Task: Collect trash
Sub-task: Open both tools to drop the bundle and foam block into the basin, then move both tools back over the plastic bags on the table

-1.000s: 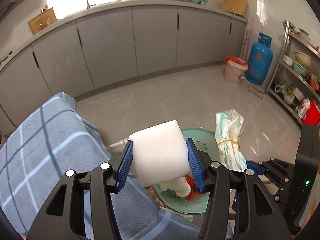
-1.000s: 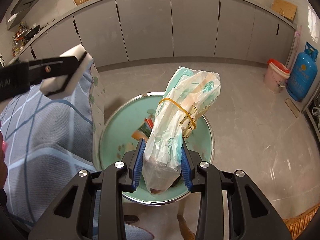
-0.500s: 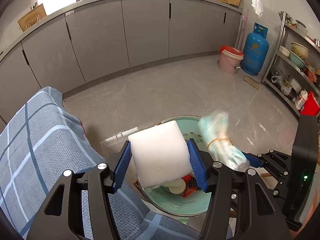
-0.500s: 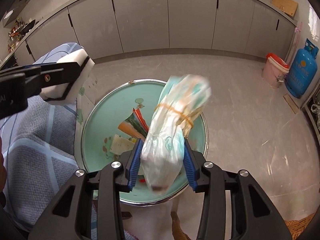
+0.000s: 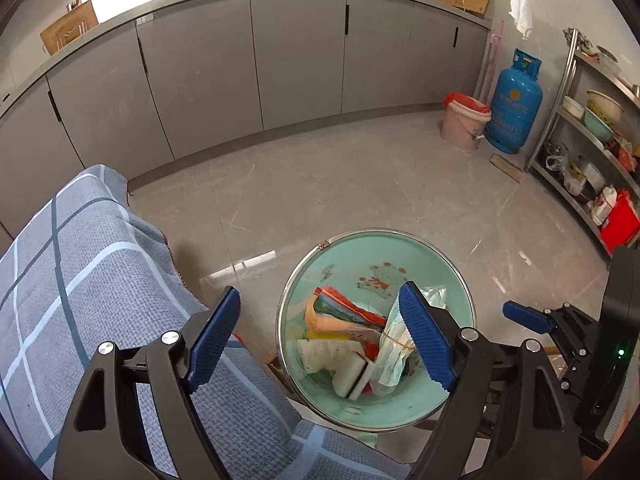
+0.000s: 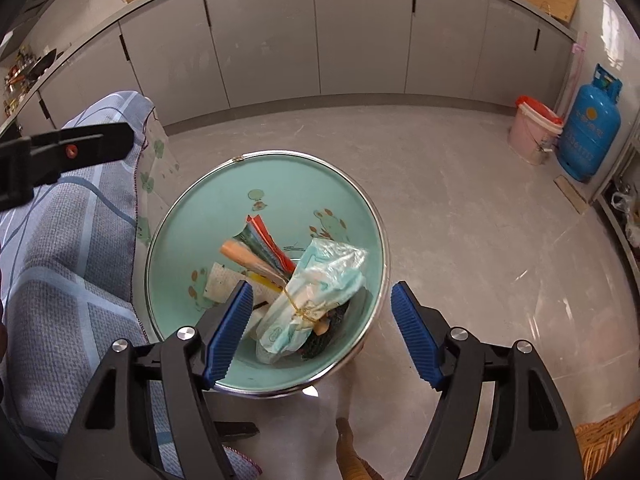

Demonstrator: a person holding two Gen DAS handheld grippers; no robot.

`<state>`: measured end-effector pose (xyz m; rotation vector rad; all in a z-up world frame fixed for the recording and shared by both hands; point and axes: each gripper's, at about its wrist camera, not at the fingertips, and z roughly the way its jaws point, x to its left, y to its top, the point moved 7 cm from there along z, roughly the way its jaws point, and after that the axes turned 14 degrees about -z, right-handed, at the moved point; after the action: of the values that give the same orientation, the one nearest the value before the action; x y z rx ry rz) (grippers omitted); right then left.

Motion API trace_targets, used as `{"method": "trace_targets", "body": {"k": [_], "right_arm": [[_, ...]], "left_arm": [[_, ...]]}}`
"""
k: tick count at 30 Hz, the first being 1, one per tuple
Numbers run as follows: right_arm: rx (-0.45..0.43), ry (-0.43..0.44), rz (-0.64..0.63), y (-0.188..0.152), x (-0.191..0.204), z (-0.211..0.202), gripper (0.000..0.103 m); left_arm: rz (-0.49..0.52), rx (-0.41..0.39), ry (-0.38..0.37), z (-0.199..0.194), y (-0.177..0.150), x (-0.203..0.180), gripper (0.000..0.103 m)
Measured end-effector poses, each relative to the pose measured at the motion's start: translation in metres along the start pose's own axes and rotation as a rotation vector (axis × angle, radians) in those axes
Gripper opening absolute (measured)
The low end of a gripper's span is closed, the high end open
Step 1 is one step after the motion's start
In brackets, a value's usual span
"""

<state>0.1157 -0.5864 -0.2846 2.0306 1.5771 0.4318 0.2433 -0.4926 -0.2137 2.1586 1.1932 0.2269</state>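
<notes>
Only the blue gas cylinder (image 5: 517,102) is showing any writing, a round yellow emblem above a line of yellow digits and characters, and these are staying too small and blurred to read in either view.

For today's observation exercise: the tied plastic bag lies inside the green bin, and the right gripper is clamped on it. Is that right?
Not quite. The tied plastic bag does lie in the green bin, but the right gripper is not clamped on it: its jaws are opening, with nothing between them. The right wrist view shows this.

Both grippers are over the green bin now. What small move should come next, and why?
Probably lift both away. The left gripper and right gripper are opening with nothing between them; the white sponge and tied plastic bag lie inside the bin.
</notes>
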Motion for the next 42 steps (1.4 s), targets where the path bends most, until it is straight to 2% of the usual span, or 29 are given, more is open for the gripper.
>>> {"method": "trace_targets", "body": {"k": [5,16,25,29,36,42], "right_arm": [[-0.011,-0.001,0.015,-0.004,0.003,-0.008,0.077],[-0.034,0.028,0.028,0.001,0.026,-0.025,0.079],[-0.064,0.079,-0.016,0.012,0.075,-0.042,0.079],[-0.073,0.099,-0.051,0.018,0.099,-0.051,0.079],[-0.089,0.131,-0.097,0.027,0.138,-0.068,0.079],[-0.104,0.135,-0.148,0.034,0.166,-0.082,0.079]], "left_arm": [[-0.009,-0.028,0.025,-0.010,0.002,0.004,0.086],[-0.024,-0.078,0.070,-0.047,-0.004,0.027,0.086],[-0.006,-0.145,0.135,-0.100,-0.017,0.058,0.086],[-0.022,-0.170,0.157,-0.126,-0.023,0.080,0.091],[-0.071,-0.203,0.189,-0.163,-0.030,0.121,0.091],[-0.079,-0.229,0.216,-0.186,-0.040,0.139,0.091]]}}
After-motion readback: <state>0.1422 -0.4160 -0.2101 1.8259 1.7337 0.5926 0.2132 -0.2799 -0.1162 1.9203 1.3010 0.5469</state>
